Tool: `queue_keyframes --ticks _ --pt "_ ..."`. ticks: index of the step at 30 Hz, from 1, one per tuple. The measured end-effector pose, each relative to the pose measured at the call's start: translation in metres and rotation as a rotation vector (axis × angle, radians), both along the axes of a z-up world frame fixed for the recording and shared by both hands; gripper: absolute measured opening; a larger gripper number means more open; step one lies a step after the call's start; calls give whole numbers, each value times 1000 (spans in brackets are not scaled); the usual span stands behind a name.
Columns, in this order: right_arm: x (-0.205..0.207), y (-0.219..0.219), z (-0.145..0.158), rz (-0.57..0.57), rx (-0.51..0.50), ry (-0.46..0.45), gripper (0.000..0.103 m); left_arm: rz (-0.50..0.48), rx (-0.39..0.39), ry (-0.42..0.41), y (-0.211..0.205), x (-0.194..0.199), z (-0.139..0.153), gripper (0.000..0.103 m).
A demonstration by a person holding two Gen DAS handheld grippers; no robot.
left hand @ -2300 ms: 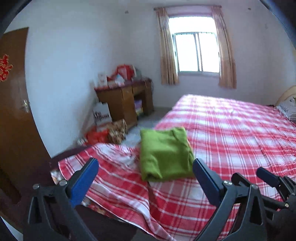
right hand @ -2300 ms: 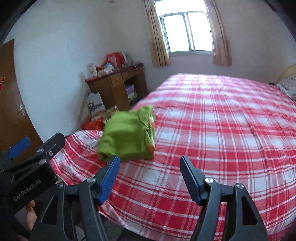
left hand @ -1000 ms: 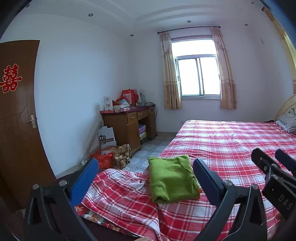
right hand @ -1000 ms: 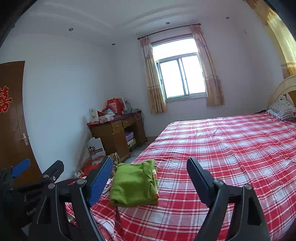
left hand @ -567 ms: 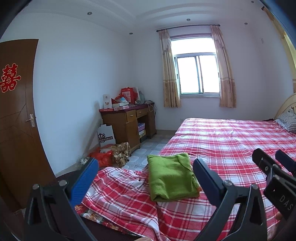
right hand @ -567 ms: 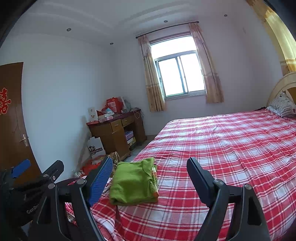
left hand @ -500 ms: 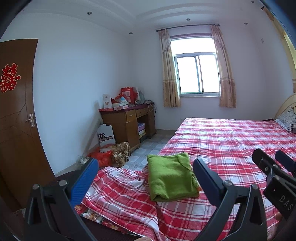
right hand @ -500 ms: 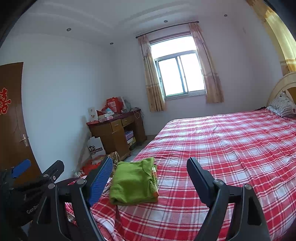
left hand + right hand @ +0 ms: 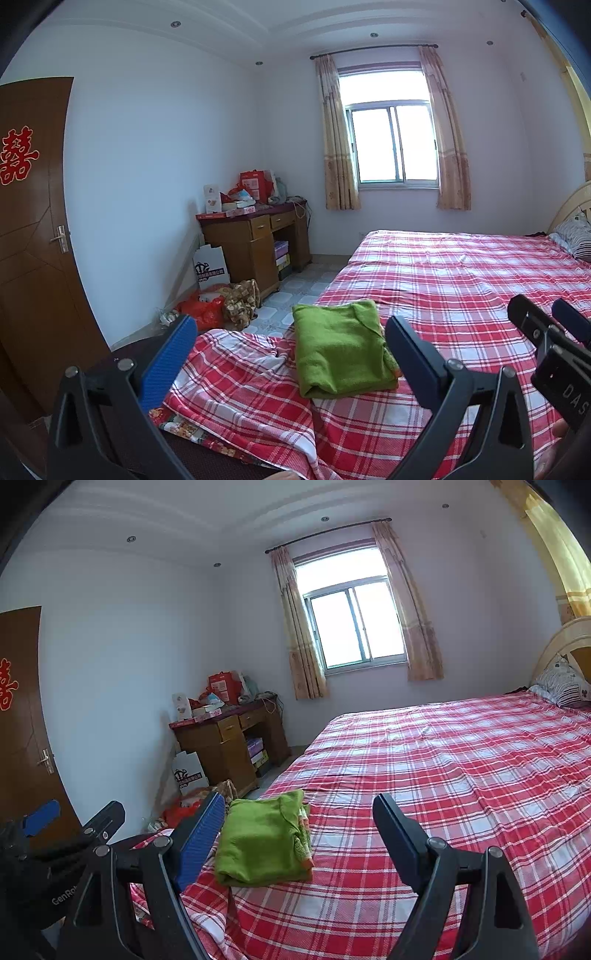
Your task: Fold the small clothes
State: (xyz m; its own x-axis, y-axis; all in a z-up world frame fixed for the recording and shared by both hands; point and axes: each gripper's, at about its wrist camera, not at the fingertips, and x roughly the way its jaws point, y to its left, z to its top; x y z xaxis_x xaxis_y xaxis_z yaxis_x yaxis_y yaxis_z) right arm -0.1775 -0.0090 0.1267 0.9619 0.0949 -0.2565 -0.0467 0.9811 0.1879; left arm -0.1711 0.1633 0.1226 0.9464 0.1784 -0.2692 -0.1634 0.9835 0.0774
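A folded green garment (image 9: pixel 341 349) lies flat near the foot corner of the bed (image 9: pixel 461 280), which has a red plaid sheet. In the right wrist view the same green garment (image 9: pixel 264 843) shows orange trim at its right edge. My left gripper (image 9: pixel 290 349) is open and held back from the bed, with nothing between its fingers. My right gripper (image 9: pixel 299 836) is open too, hanging short of the garment and holding nothing. Each gripper shows at the edge of the other's view.
A wooden desk (image 9: pixel 255 243) piled with boxes stands against the left wall, with bags (image 9: pixel 218 306) on the floor beside it. A brown door (image 9: pixel 29 240) is at far left. A pillow (image 9: pixel 561 686) lies at the headboard, and a curtained window (image 9: pixel 393 144) faces me.
Since the oldest frames both grippers have drawn back and tilted up from the garment, leaving it on the bed. Over the last second nothing has moved.
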Motion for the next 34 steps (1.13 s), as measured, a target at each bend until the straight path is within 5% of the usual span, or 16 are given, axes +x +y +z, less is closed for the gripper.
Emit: queue_keyframes --ticks 25,34 --pt "5 -5 -7 -16 12 35 83 87 40 54 -3 17 -12 103" --pt "10 -6 -13 -9 22 55 83 26 0 91 -1 22 -19 103"
